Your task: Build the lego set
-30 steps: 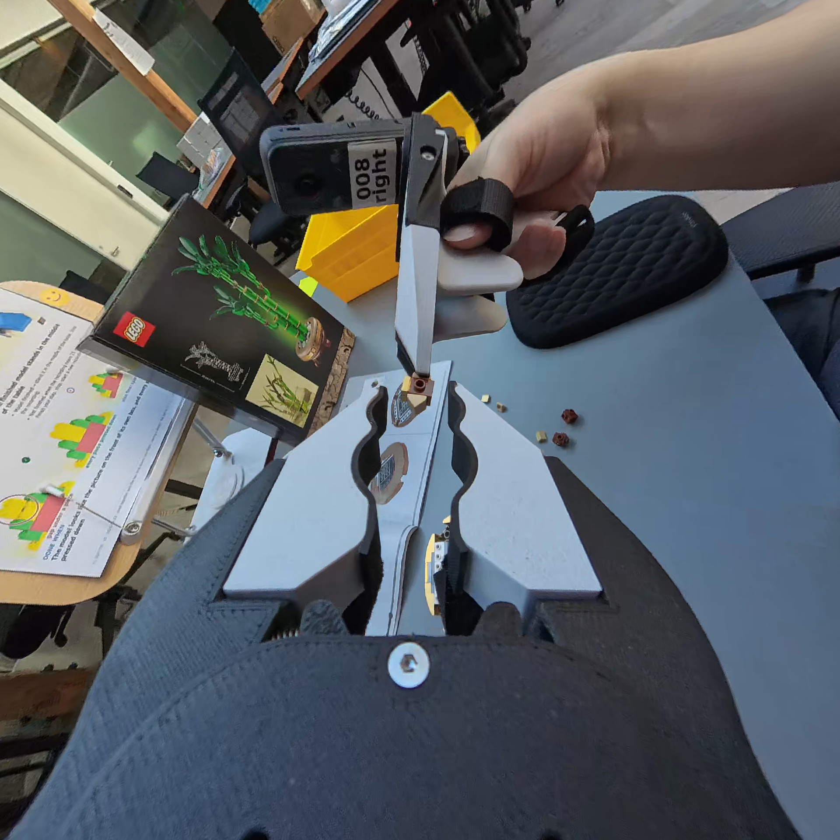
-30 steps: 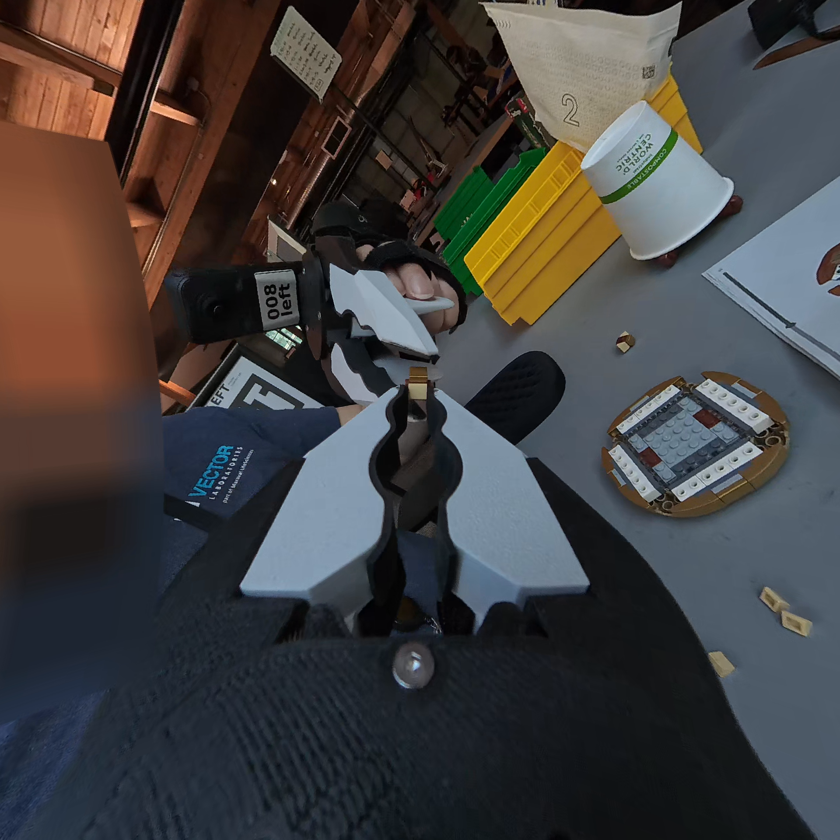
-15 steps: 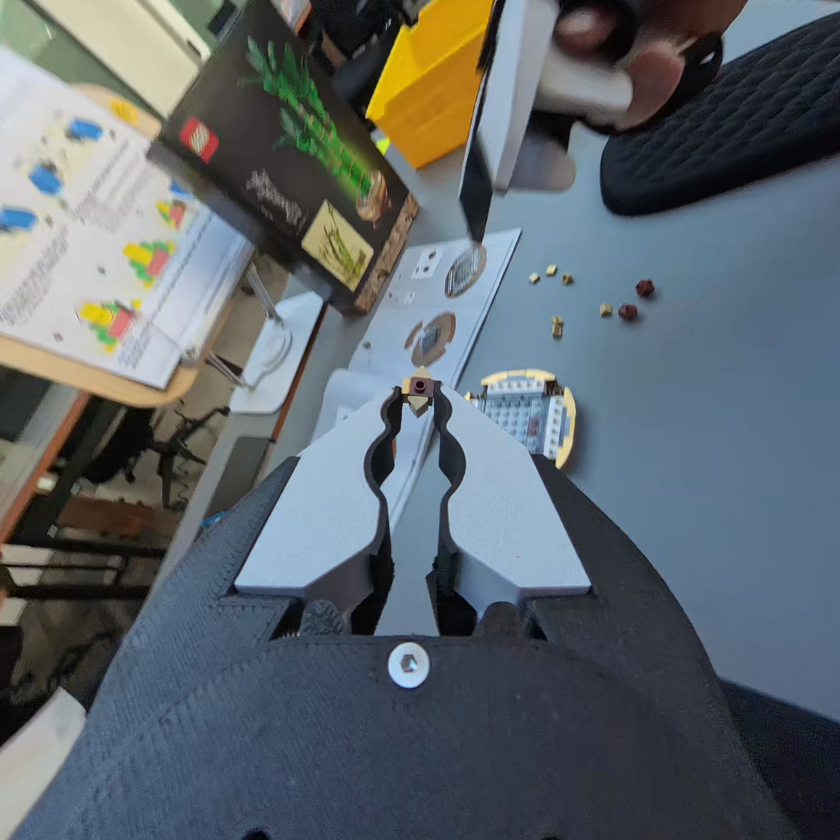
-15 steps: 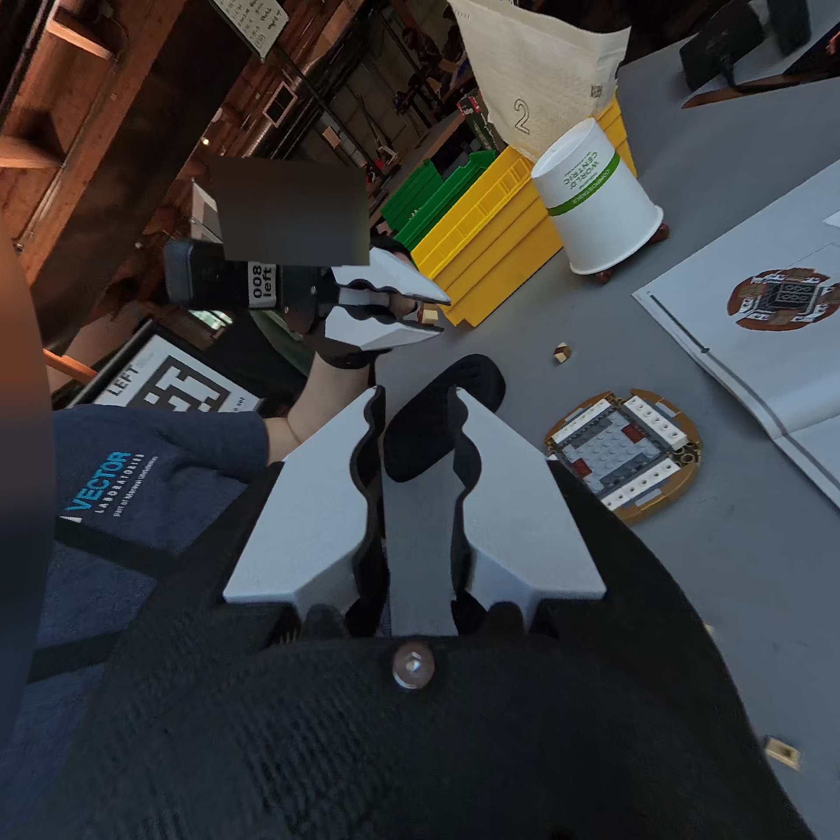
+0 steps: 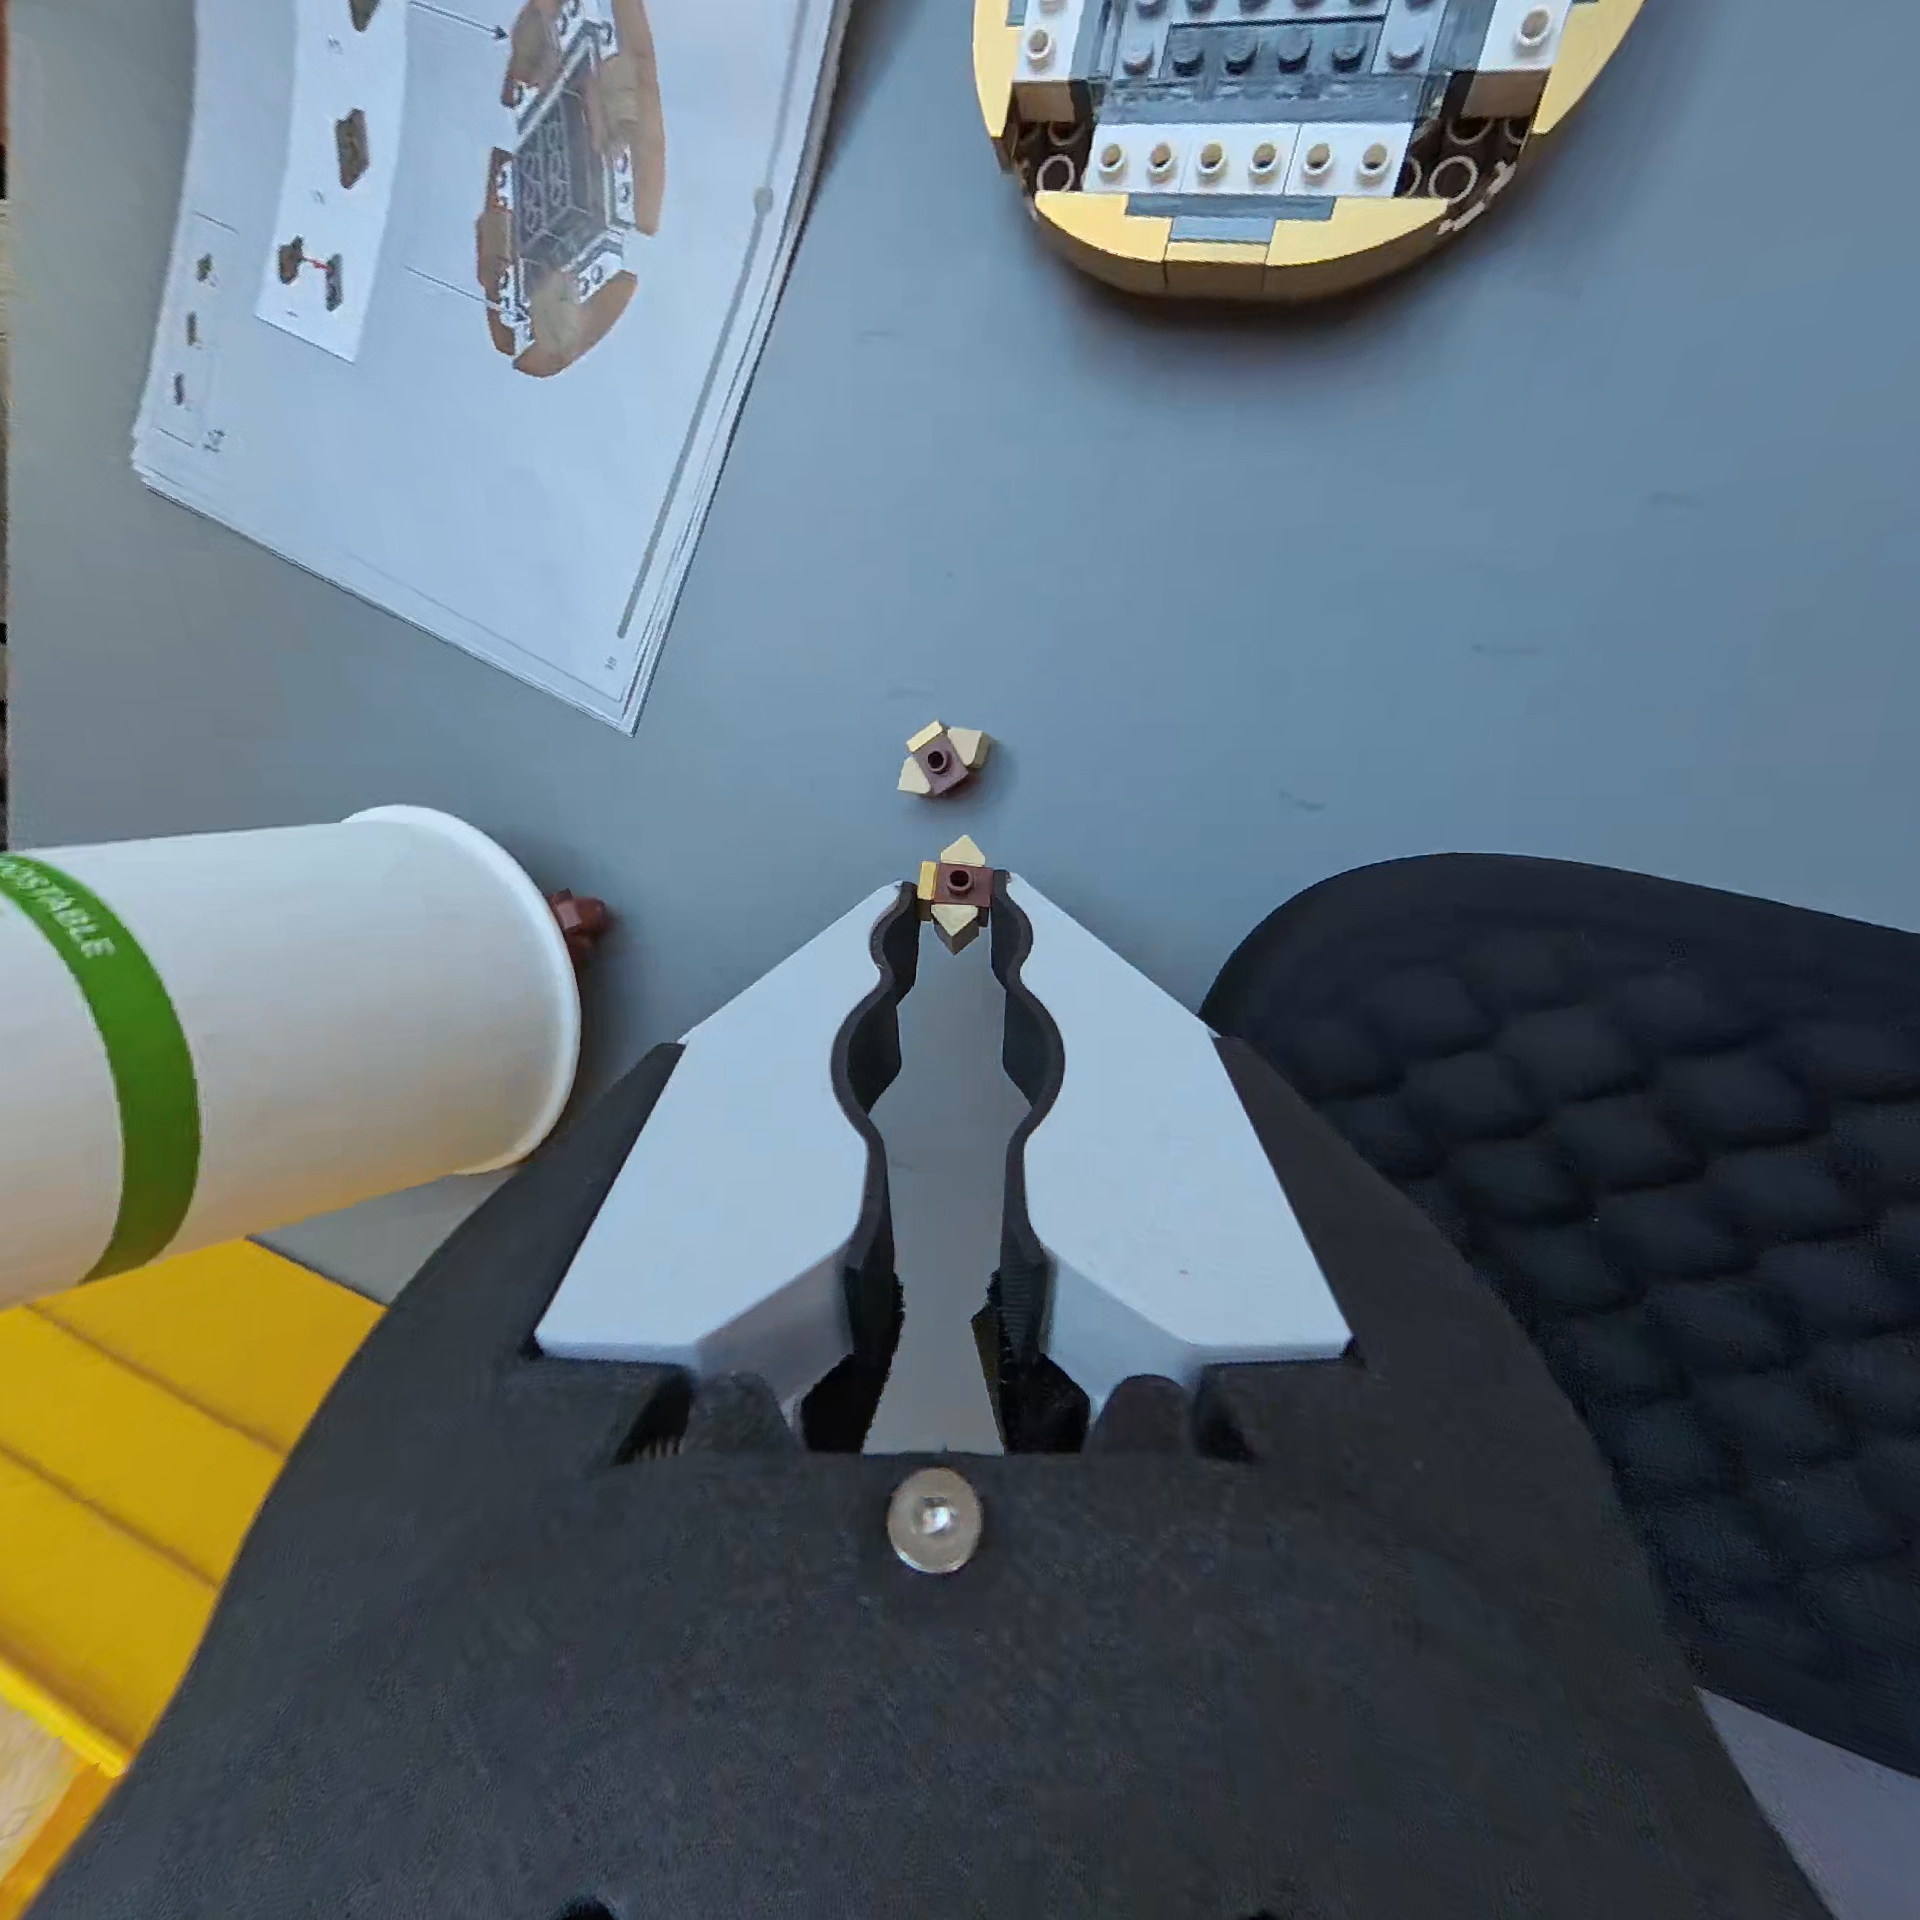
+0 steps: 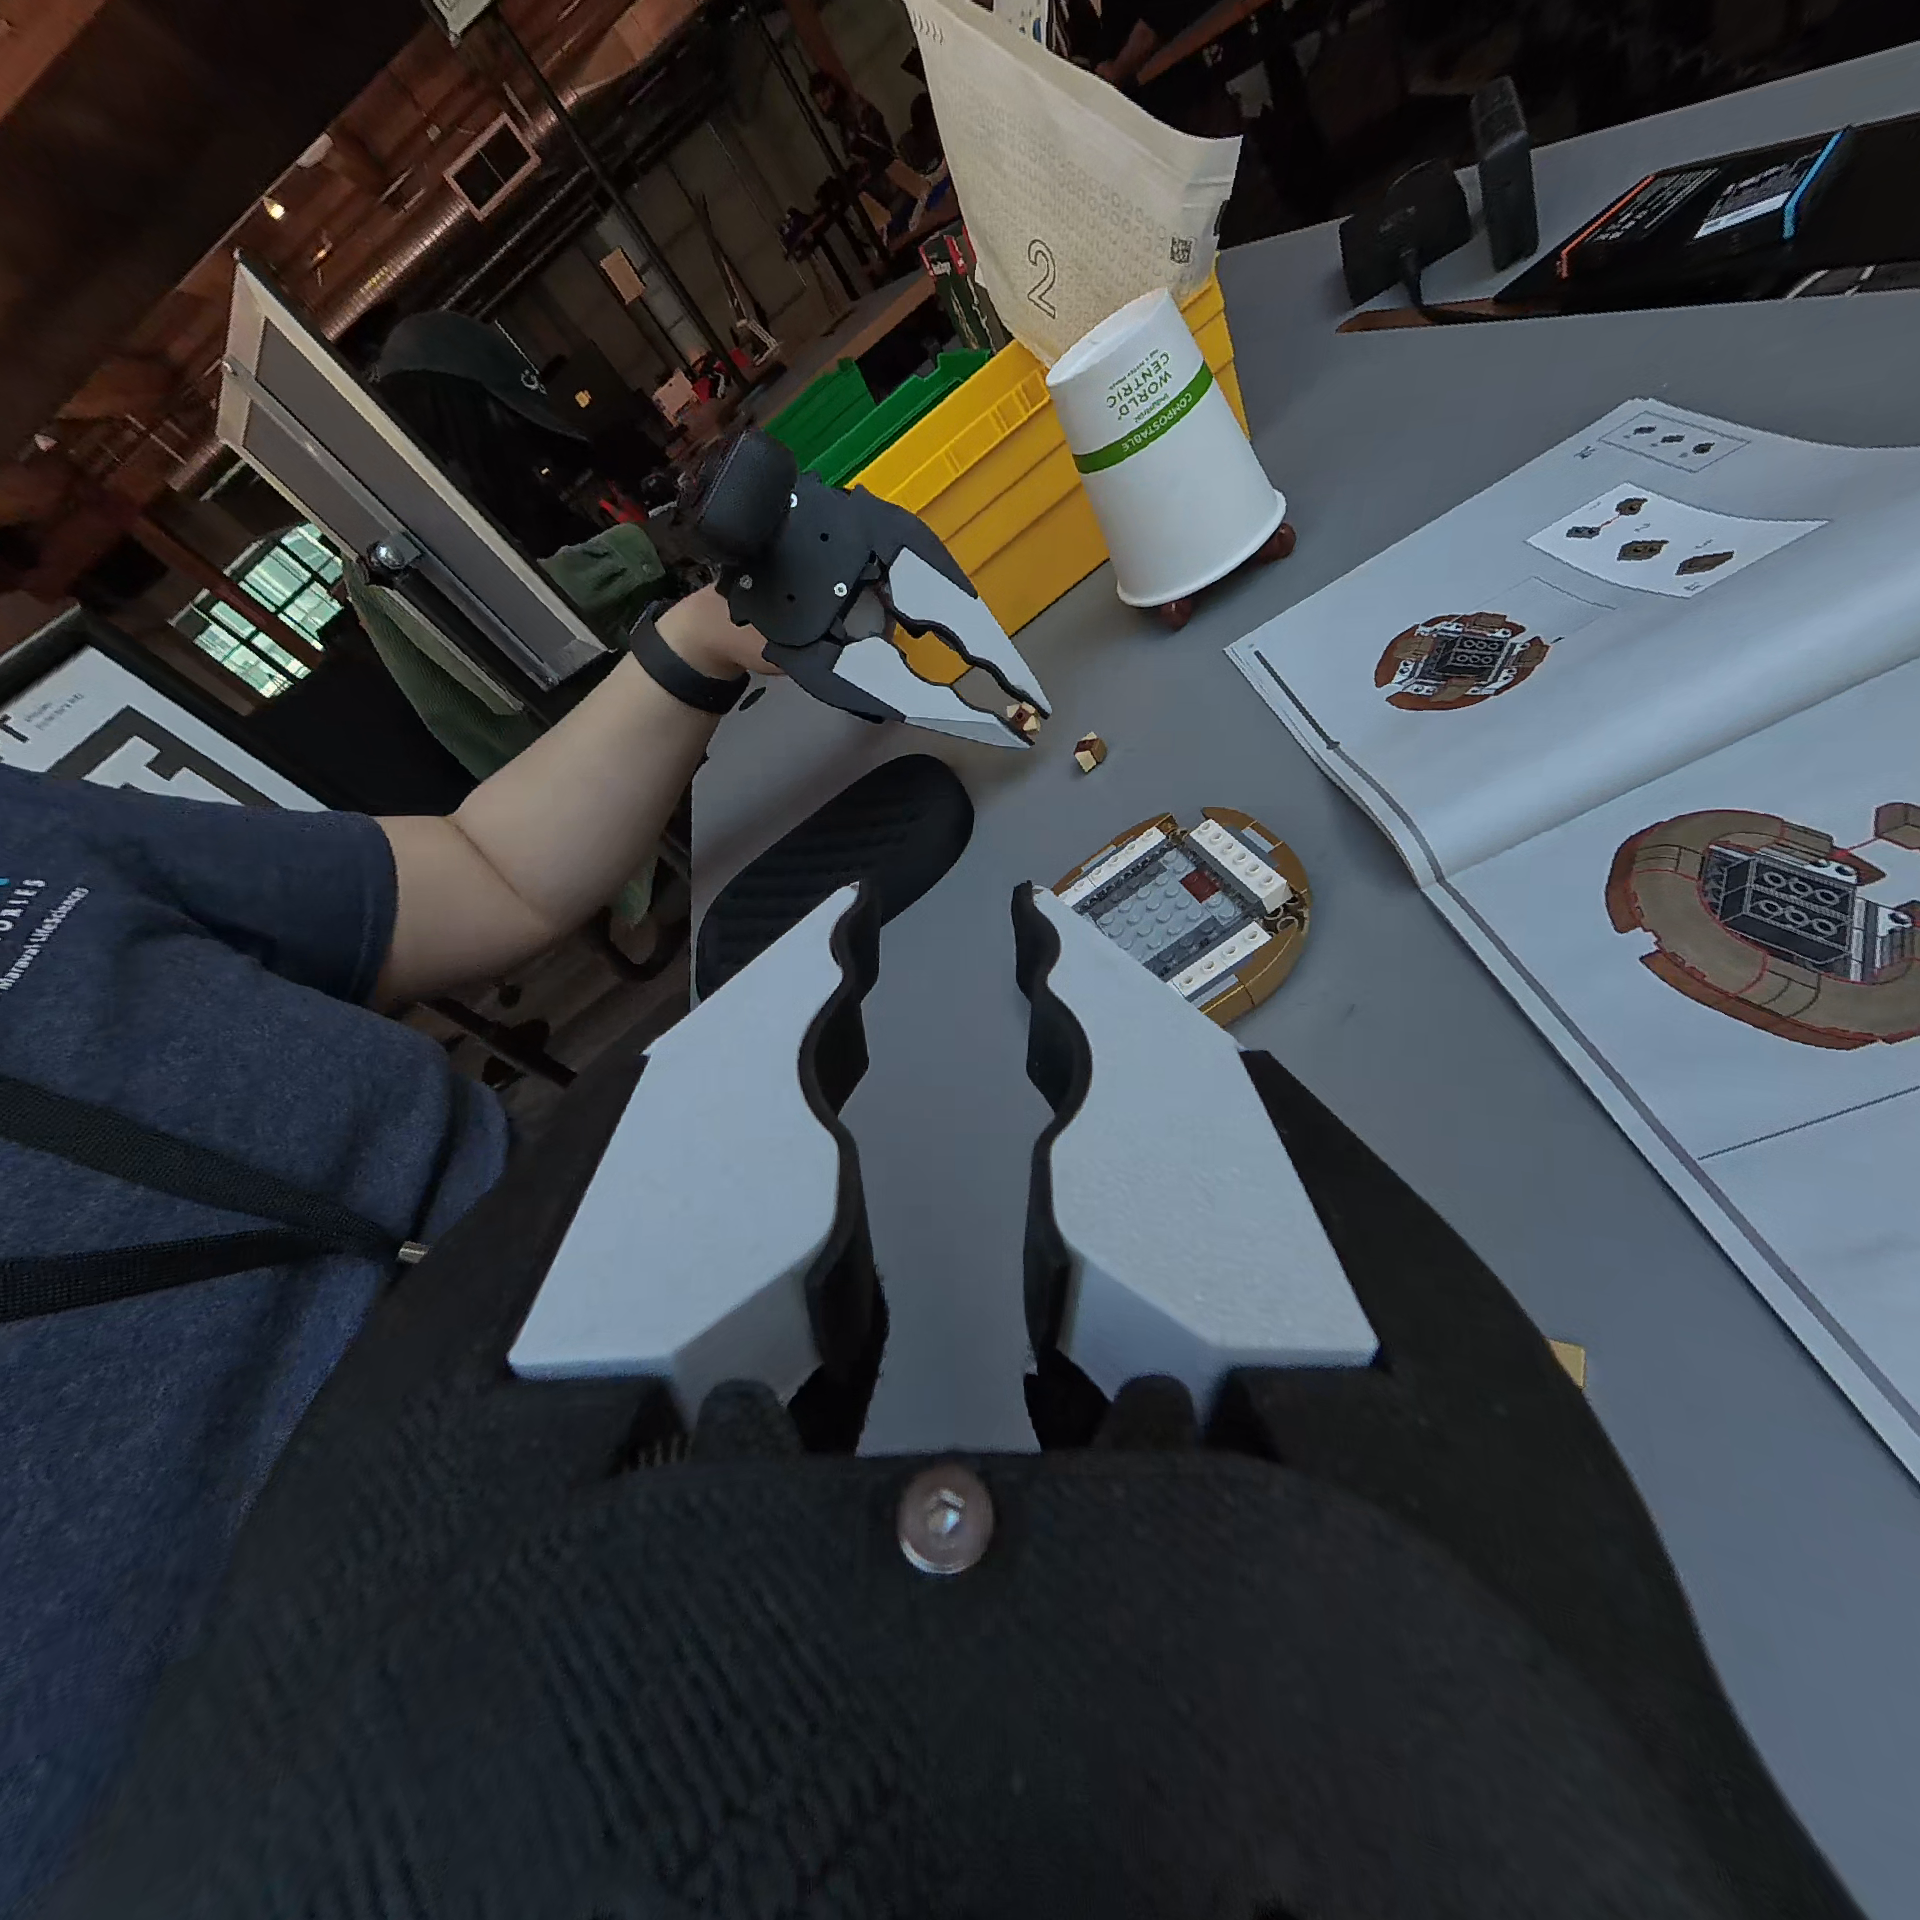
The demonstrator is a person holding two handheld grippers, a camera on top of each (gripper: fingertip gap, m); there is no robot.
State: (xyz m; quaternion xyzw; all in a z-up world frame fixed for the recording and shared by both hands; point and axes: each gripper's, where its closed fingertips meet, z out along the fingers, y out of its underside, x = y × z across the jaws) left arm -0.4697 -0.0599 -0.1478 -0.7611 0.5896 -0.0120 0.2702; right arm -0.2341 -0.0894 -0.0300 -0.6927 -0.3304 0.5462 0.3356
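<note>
My left gripper (image 5: 957,896) is shut on a small brown-and-tan lego piece (image 5: 958,894) and holds it low over the grey table, just short of a matching piece (image 5: 941,761) lying there. The round tan base (image 5: 1288,135) with white and grey bricks lies beyond. In the right wrist view the left gripper (image 6: 1023,720) shows far off with its piece, next to the loose piece (image 6: 1089,750). My right gripper (image 6: 940,914) is open and empty, raised in front of the round base (image 6: 1184,912).
An open instruction booklet (image 5: 468,312) lies left of the base; it also shows in the right wrist view (image 6: 1621,790). An upturned white paper cup (image 6: 1169,457) stands by a yellow bin (image 6: 987,488). A black padded rest (image 5: 1621,1195) lies right of the left gripper. A dark brown piece (image 5: 578,914) sits by the cup. My hands' fingertips stand some 25 cm from each other.
The right gripper let go of the small piece, opened and drew back. The left gripper kept the piece and swung down over the table near the cup and the loose matching piece.
</note>
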